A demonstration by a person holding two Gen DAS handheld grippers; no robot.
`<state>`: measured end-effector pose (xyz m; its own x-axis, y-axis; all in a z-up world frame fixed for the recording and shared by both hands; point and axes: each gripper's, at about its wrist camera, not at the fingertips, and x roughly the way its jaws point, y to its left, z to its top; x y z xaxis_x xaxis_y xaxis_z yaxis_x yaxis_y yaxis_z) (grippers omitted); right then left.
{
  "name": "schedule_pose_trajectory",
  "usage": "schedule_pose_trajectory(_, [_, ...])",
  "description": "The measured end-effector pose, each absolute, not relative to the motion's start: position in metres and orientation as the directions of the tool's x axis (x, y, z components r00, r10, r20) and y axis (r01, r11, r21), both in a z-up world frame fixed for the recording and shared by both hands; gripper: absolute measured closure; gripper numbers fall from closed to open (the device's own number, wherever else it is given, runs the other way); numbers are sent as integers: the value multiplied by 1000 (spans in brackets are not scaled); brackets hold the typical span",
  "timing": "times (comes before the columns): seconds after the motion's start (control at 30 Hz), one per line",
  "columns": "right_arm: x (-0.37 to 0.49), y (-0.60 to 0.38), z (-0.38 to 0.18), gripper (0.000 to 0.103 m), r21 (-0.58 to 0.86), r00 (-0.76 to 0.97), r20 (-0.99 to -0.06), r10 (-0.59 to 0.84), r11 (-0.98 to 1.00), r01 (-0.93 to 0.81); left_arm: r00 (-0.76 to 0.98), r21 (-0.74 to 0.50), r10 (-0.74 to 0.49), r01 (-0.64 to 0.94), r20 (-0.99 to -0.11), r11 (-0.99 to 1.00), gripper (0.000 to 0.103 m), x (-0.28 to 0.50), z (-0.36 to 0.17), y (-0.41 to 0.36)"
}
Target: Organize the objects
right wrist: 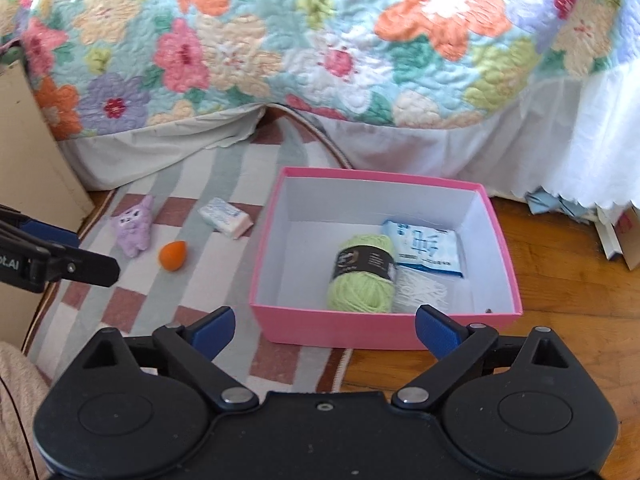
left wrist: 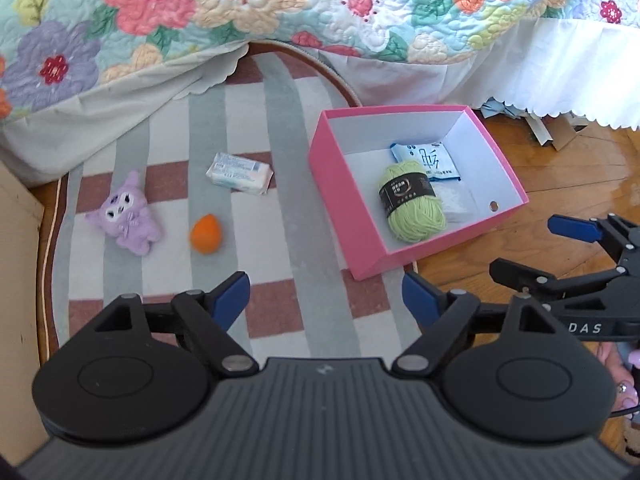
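We've got both claws spread wide and holding nothing: left gripper point(left wrist: 326, 294) over the striped rug point(left wrist: 280, 320), right gripper point(right wrist: 324, 330) just short of the pink box point(right wrist: 340, 330). Yarn point(right wrist: 362, 278) and a blue packet point(right wrist: 424, 250) already sit inside it; the plush point(left wrist: 126, 216), orange egg point(left wrist: 207, 234) and tissue pack point(left wrist: 239, 173) are waiting on the rug. Biggest risk, we reckon: the egg rolling off when pinched, or a finger clipping the box wall. Plenty of room between items; the bedspread point(left wrist: 240, 8) hangs close behind.
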<state>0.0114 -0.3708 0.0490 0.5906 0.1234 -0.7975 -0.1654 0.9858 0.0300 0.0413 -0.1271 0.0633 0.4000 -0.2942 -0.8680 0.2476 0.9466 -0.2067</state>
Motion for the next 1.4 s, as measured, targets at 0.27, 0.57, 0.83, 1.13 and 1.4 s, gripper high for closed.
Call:
schedule_pose_trajectory(0.27, [-3,-344,66,4,58,605,-769,208,964,-259,360,-267,-332,218,-872,939,13,25,67,-88])
schedule_pose_trajectory(0.57, [-10,-309,76,5,111,585,-737,339,914,-390,408,-255,-299,160,-863,954,4,18,71,-43])
schedule_pose_trajectory(0.83, [-1,-265,74,5,68,577,-712,400,858,-509,452,-199,-275,209,-848,958,0,25,68,-27])
schedule_pose_trajectory(1.13, [16,-228,56,6,26,574,-687,445,805,-593,485,-184,-257,194,-836,964,0,41,52,-9])
schedule_pose_trajectory(1.4, [35,-215,29,5,19,634,-564,529,776,-630,484,-227,-274,154,-831,962,3,78,27,10])
